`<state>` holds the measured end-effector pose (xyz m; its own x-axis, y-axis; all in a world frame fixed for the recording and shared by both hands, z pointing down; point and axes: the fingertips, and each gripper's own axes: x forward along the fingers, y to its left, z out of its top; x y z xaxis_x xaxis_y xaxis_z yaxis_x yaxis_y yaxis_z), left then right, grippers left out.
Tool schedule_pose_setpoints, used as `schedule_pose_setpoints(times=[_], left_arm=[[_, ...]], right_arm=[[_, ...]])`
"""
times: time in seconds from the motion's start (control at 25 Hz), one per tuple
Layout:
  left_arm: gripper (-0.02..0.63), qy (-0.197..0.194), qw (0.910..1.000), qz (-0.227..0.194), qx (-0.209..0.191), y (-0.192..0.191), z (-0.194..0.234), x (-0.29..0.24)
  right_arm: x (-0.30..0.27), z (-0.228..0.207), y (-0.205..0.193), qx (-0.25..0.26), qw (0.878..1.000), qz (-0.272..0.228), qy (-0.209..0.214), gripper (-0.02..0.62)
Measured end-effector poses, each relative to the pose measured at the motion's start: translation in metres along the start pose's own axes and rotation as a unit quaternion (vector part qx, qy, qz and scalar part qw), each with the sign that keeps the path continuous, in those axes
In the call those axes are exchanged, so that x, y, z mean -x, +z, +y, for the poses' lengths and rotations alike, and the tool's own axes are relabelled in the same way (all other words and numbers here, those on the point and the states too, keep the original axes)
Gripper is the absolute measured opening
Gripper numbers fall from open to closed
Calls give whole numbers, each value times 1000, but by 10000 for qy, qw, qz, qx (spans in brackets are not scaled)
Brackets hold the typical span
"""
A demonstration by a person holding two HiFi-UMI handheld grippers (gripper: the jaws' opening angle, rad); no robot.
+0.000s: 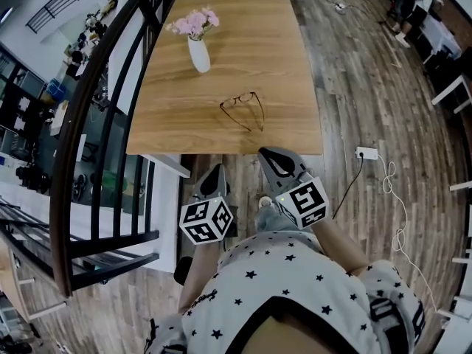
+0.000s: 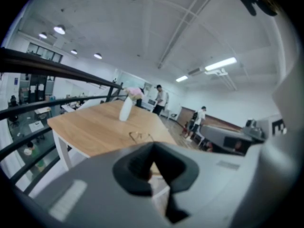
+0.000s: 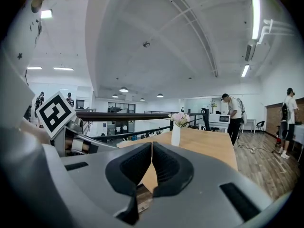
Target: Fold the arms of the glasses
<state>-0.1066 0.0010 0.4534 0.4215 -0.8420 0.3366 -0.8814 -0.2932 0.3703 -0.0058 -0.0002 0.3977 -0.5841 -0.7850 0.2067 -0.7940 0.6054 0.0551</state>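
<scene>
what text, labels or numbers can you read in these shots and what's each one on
No readable words or numbers anywhere.
left hand-held gripper and right hand-held gripper: square marker patterns only, no letters.
shirt: small script at its edge, too small to read.

Bright, even light comes from ceiling strips; shadows are faint. Both tool views bulge, with dark corners. The left tool looks soft, its whole view blurred.

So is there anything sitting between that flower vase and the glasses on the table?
No. In the head view, only bare wood of the table lies between the vase and the glasses; they are well apart.
</scene>
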Motion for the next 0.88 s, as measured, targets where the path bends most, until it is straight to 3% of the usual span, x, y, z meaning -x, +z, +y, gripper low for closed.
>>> schedule_pose_setpoints(times=[0.88], left_arm=[[8, 580, 9978, -205, 255, 48, 15, -118]], right_arm=[[-103, -107, 7, 341, 9965, 127, 753, 18]])
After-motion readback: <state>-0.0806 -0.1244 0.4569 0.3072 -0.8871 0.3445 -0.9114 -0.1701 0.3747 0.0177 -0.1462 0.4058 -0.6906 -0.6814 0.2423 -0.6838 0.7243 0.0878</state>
